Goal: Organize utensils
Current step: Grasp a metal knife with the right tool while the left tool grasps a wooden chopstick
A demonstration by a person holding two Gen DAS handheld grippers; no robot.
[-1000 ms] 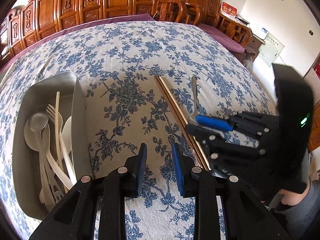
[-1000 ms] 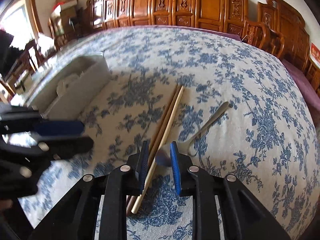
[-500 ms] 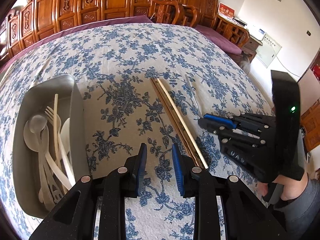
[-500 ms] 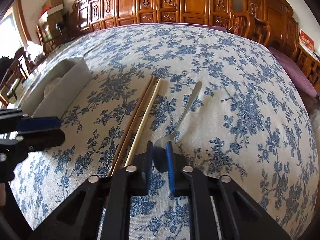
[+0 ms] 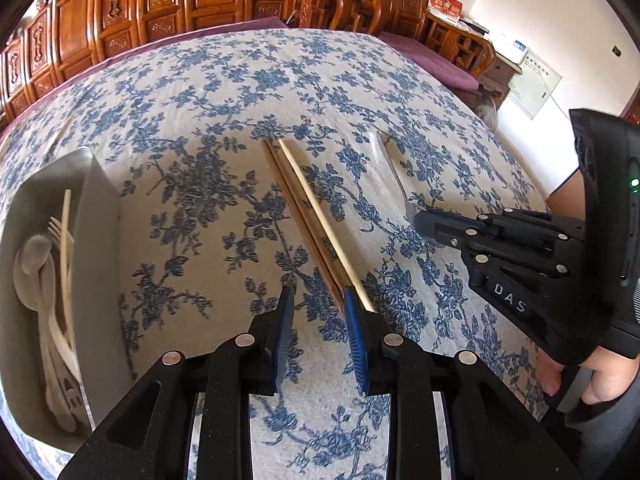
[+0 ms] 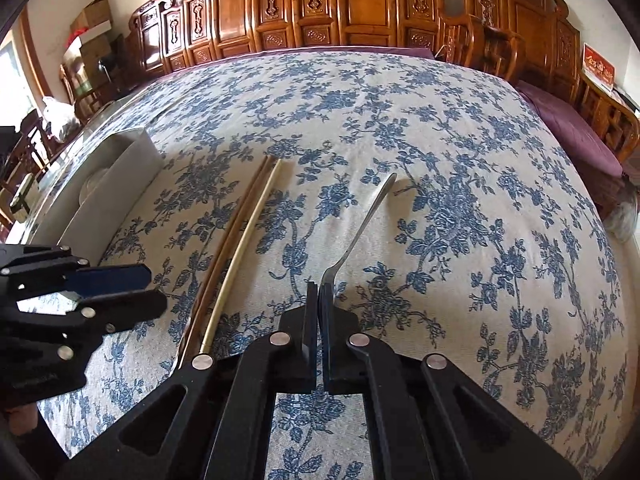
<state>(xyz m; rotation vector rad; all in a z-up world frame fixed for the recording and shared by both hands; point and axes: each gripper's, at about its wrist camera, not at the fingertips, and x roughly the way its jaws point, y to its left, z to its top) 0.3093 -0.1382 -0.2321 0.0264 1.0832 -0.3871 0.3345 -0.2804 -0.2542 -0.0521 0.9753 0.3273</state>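
Now my right gripper (image 6: 319, 285) has its jaws pinching the metal spoon (image 6: 362, 224) by its bowl; my left gripper's (image 5: 316, 304) jaws are spread beside the chopsticks (image 5: 310, 216).

You are getting open cloth (image 5: 192, 248) between the tray (image 5: 100, 240) and the chopsticks (image 5: 316, 224); the right gripper (image 5: 418, 218) is blocking beyond them, beside the spoon (image 6: 360, 228).

Floral tablecloth (image 6: 400, 128) bears chopsticks (image 6: 240, 232), tray (image 5: 96, 240), spoon (image 6: 360, 224)
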